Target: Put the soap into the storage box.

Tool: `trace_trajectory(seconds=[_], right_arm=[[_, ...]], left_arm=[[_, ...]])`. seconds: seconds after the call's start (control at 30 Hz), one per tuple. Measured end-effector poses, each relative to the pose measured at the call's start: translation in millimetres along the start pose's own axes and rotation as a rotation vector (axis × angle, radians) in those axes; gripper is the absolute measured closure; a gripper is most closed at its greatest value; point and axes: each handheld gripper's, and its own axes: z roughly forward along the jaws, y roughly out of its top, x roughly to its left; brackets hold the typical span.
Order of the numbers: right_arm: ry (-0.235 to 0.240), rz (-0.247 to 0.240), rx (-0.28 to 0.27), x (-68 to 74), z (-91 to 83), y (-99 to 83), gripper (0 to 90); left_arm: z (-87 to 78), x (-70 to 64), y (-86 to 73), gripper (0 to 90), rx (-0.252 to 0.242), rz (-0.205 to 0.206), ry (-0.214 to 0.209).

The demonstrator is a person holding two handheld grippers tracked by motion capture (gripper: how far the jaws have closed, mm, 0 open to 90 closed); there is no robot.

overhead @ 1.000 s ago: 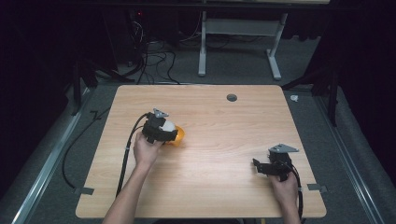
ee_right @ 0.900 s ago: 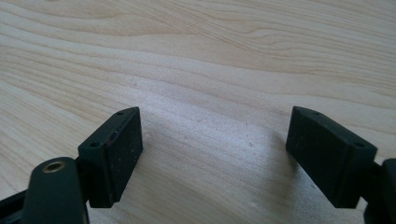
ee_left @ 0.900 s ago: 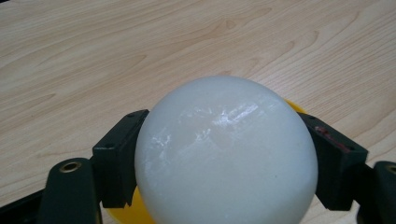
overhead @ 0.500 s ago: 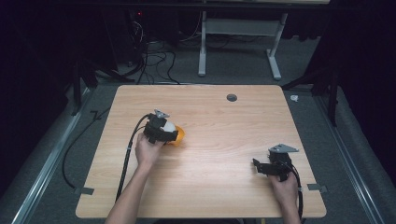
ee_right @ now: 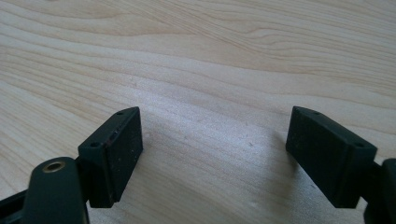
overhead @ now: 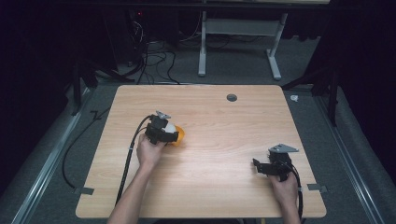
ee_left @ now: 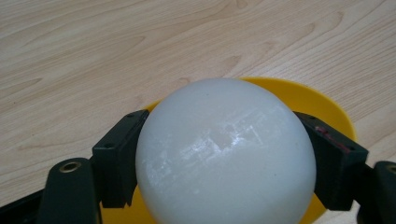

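— Nothing much has shifted since a second ago: the left tool (overhead: 169,134) sits in the same spot in the left half of the light wooden table (overhead: 215,186), the right tool (overhead: 262,168) near the right edge toward the front.

— What does the left one hold?

— Its jaws are clamped on a smooth white ball (ee_left: 225,154), just over a shallow yellow round dish (ee_left: 312,100). Whether the ball touches the dish I cannot tell; the ball hides most of it.

— And the right?

— Jaws spread wide, nothing between them, low over bare wood.
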Motion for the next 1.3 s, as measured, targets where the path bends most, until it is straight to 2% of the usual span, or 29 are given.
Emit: trace_trajectory(seconds=[0.33, 0.43, 0.6, 0.73, 1.23, 1.3], right_arm=[[0.000, 0.000, 0.000, 0.0, 0.0, 0.0, 19.7], [0.000, 0.001, 0.000, 0.0, 0.0, 0.0, 19.6], [0.000, 0.000, 0.000, 0.0, 0.0, 0.0, 19.6], [-0.001, 0.001, 0.000, 0.1, 0.0, 0.0, 19.6], [0.000, 0.003, 0.001, 0.2, 0.0, 0.1, 19.6], [0.000, 0.003, 0.001, 0.2, 0.0, 0.1, 19.6]], left_arm=[[5.6, -2.6, -0.8, 24.0, 0.023, -0.003, -0.006], [5.3, -2.6, -1.0, 23.9, 0.009, 0.000, -0.003], [-4.4, -1.8, 2.6, 22.6, -0.043, -0.001, -0.004], [-10.5, -1.4, 3.0, 20.8, -0.050, 0.011, -0.001], [-35.8, 4.1, 3.7, 19.5, -0.106, -0.001, -0.022], [-38.7, 4.2, 3.6, 19.5, -0.110, 0.004, -0.015]])
